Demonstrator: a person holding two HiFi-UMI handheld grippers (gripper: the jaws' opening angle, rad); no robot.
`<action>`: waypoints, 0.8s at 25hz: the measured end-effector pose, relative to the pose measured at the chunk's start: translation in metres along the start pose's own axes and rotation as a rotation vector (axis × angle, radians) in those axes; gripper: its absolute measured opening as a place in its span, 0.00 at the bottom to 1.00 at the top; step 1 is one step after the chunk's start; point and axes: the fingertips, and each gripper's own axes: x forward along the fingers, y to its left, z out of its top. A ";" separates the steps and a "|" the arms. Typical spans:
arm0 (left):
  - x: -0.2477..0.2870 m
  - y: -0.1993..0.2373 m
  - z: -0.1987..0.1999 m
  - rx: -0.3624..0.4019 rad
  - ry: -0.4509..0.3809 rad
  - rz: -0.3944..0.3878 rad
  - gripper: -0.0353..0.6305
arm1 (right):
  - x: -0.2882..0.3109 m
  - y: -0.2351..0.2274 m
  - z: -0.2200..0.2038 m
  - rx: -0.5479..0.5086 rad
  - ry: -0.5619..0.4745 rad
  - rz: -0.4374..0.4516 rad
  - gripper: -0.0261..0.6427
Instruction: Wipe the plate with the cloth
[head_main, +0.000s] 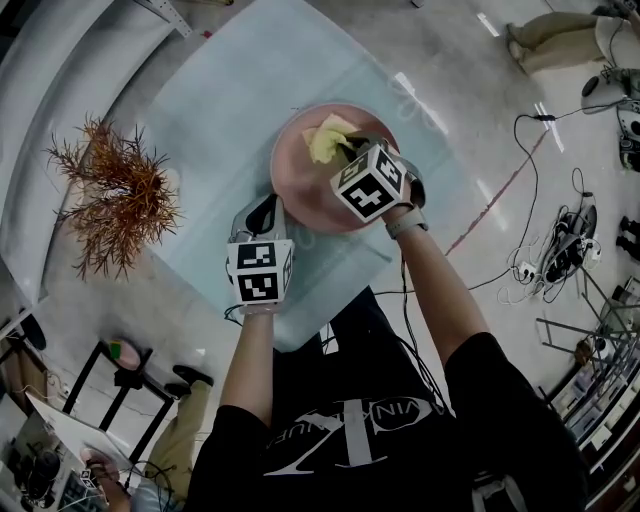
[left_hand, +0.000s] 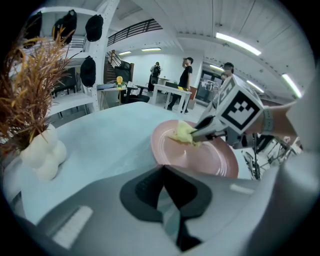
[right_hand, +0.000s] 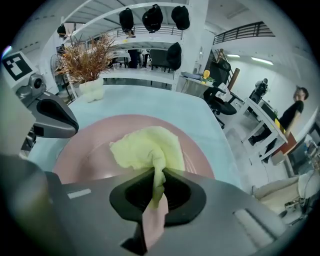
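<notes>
The pale blue worktop (head_main: 230, 100) carries the pink plate (head_main: 295, 195) near its middle, with a dried plant (head_main: 115, 195) well apart toward the left. The yellow cloth (right_hand: 147, 150) lies bunched on the far half of the plate. One twisted end is clamped between the jaws of the right tongs (right_hand: 156, 192). I judge the wiping to be under way, not finished: the cloth is down on the plate but covers only a small patch, and the near half lies bare. Whether that bare part has already been wiped I cannot tell, since the plate shows no dirt or streaks. The left tongs (left_hand: 167, 200) have their jaws together on nothing and sit just beside the plate's near-left rim; no view shows whether they touch it. Only the head view gives the whole layout, with one pair of tongs at the rim and the other over the plate, both at arm's reach in front of the person. Only the right gripper view shows the grip itself: the cloth's tail runs down between the jaws, and pink plate shows through the gap below. The left gripper view shows the right tongs from the side, angled down onto the cloth. It also shows the white vase (left_hand: 44, 152) under the plant, which the head view hides.
</notes>
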 end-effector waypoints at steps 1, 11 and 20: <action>0.000 0.000 0.000 0.000 0.000 -0.001 0.05 | -0.001 0.000 -0.003 0.006 0.005 -0.003 0.09; 0.000 0.000 0.000 0.009 0.002 -0.005 0.05 | -0.010 0.011 -0.019 -0.006 0.046 -0.022 0.09; 0.000 0.000 0.000 0.013 0.004 -0.009 0.05 | -0.018 0.033 -0.026 0.017 0.049 -0.023 0.09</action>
